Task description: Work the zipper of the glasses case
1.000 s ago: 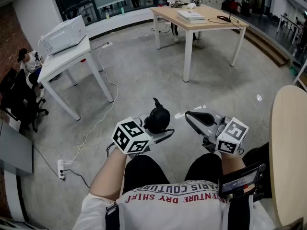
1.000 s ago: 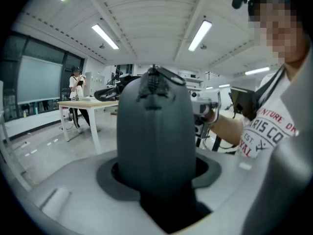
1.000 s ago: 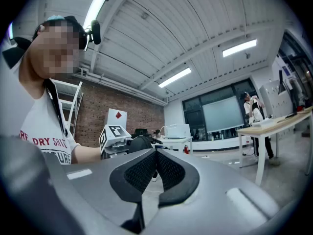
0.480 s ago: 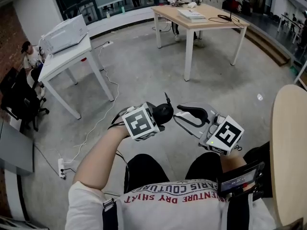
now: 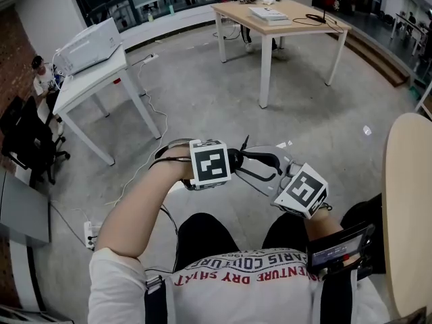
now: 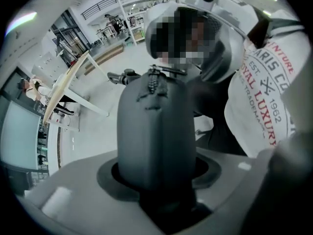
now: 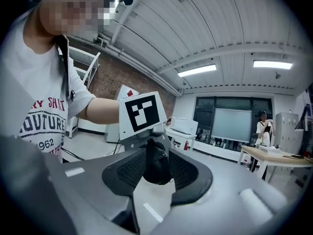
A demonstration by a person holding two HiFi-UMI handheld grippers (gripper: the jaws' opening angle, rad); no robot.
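Note:
I hold both grippers in the air over my lap. The black glasses case [image 5: 234,158] is clamped in my left gripper [image 5: 228,162], which is shut on its lower end. In the left gripper view the case [image 6: 156,131] stands up from the jaws with its zipper pull [image 6: 155,80] at the top. My right gripper [image 5: 259,163] faces it from the right, jaws opening. In the right gripper view the case's end [image 7: 156,163] sits between the ribbed pads [image 7: 128,173] without being pressed. The left gripper's marker cube [image 7: 142,112] is right behind it.
A white table [image 5: 88,86] with a white box stands at left over a cable and power strip [image 5: 90,232] on the concrete floor. A wooden table [image 5: 280,19] is at the back. A round tan tabletop [image 5: 408,214] is close on my right. A black chair [image 5: 27,140] is far left.
My left gripper has swung up and to the right with the case, meeting the right gripper. The right gripper's jaws have spread apart around the case's end.

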